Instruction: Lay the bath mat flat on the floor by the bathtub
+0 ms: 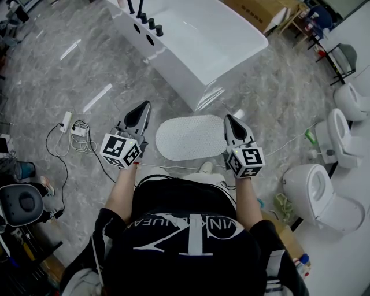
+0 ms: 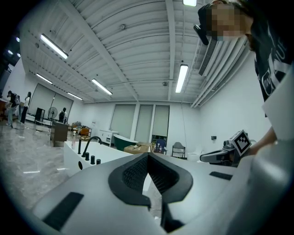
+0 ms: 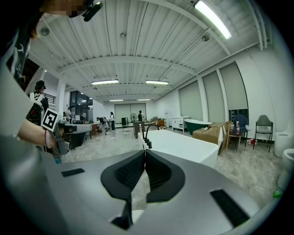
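Observation:
A pale oval bath mat (image 1: 191,137) lies flat on the grey marble floor, just in front of the white bathtub (image 1: 191,34). My left gripper (image 1: 145,106) hovers to the left of the mat and my right gripper (image 1: 228,118) over its right end, both held above the floor. Each is shut with nothing between its jaws, as the left gripper view (image 2: 147,156) and the right gripper view (image 3: 144,152) show. The tub (image 2: 103,156) stands ahead of both grippers, with its black tap (image 3: 146,133) at one end. The mat itself is hidden behind the jaws in both gripper views.
Two white toilets (image 1: 315,191) (image 1: 341,136) stand at the right. A power strip with cables (image 1: 72,130) lies on the floor at the left, a dark stool (image 1: 20,205) at the lower left. A cardboard box (image 1: 254,11) sits behind the tub. People stand far off (image 3: 111,120).

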### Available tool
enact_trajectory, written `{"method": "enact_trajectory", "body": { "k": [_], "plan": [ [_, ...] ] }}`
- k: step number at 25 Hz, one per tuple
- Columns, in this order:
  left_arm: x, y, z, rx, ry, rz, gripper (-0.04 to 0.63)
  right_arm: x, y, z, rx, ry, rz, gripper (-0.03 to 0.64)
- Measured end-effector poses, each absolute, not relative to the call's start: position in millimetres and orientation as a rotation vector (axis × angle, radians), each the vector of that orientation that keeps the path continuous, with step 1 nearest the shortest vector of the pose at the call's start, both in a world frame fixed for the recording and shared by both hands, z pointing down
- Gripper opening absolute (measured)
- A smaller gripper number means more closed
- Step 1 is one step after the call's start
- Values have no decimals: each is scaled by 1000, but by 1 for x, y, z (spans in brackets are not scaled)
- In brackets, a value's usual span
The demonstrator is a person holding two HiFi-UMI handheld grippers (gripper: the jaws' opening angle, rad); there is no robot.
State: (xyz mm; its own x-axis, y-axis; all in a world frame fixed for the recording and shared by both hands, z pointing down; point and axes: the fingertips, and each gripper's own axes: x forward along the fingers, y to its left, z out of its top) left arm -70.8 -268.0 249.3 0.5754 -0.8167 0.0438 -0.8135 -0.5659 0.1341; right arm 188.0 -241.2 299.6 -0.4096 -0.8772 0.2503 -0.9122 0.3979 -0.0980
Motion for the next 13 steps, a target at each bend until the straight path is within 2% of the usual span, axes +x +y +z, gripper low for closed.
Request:
{"method": "enact_trajectory", "body": {
  "k": [13],
  "plan": [
    [-66,-266,246,2675,-1375,-45,14,190,-237,309,1601,-2476,372,26]
  ]
}}
